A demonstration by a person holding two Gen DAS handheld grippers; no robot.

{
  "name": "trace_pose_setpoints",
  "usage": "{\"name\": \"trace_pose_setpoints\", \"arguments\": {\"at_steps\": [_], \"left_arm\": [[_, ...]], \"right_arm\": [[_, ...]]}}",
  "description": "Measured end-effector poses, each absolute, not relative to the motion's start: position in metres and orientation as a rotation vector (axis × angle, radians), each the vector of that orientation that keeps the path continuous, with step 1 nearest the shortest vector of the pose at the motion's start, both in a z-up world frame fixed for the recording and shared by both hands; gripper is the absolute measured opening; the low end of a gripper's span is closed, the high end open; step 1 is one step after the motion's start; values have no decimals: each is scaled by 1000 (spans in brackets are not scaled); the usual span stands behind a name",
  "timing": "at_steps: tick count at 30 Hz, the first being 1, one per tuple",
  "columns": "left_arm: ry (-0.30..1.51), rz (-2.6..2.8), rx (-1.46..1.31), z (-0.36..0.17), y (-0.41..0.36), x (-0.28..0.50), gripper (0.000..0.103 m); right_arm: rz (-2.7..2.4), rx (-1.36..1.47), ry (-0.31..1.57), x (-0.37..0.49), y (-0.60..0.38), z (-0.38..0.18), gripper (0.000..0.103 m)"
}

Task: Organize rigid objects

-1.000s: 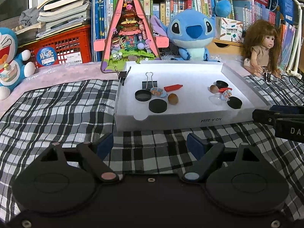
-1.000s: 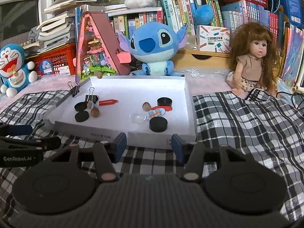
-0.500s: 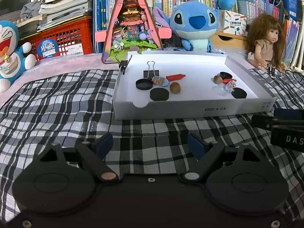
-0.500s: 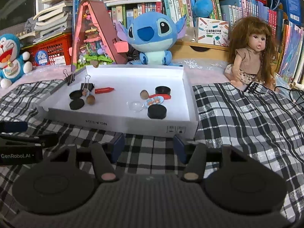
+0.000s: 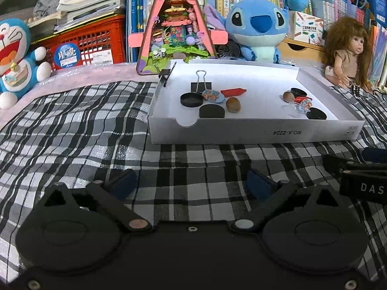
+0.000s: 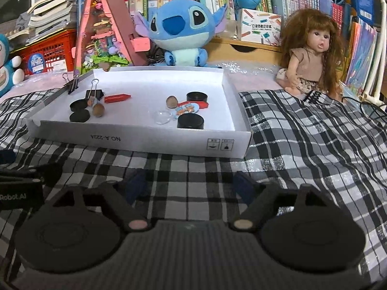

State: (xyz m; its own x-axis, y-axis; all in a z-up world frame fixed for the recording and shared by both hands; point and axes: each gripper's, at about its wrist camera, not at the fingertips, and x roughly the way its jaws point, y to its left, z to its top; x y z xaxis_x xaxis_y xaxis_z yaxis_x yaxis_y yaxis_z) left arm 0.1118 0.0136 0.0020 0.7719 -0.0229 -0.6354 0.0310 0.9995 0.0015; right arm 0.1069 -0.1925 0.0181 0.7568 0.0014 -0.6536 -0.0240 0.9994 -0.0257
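Observation:
A white box lid tray (image 5: 254,134) (image 6: 145,142) lies on the checked cloth and holds small items in two groups. The left group has a binder clip (image 5: 200,82), black caps (image 5: 211,111), a brown nut (image 5: 233,104), a red piece (image 5: 233,92) and a picture badge (image 5: 212,95). The right group has black caps (image 6: 190,121), a nut (image 6: 171,101), a badge (image 6: 185,108) and a clear dome (image 6: 162,117). My left gripper (image 5: 191,181) is open and empty, in front of the tray. My right gripper (image 6: 189,184) is open and empty too.
Another binder clip (image 6: 72,83) is clipped on the tray's far left rim. Behind the tray stand a pink triangular toy house (image 5: 173,26), a Stitch plush (image 5: 256,31), a doll (image 6: 312,55), a Doraemon plush (image 5: 14,58), a red crate (image 5: 84,46) and bookshelves.
Both grippers have drawn back from the tray and lowered toward the cloth. The objects in the tray have not moved.

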Motion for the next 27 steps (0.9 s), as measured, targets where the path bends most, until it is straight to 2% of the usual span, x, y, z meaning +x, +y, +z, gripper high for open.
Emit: {"name": "trace_pose_setpoints", "arguments": {"at_steps": [3, 6, 27], "left_arm": [[695, -19, 10, 1, 15, 113, 103], [695, -19, 11, 1, 15, 113, 103], [696, -19, 9, 1, 15, 114, 103]], "right_arm": [[3, -21, 720, 108, -195, 17, 93], [7, -9, 739, 109, -197, 15, 103], [12, 4, 745, 110, -197, 13, 103]]}}
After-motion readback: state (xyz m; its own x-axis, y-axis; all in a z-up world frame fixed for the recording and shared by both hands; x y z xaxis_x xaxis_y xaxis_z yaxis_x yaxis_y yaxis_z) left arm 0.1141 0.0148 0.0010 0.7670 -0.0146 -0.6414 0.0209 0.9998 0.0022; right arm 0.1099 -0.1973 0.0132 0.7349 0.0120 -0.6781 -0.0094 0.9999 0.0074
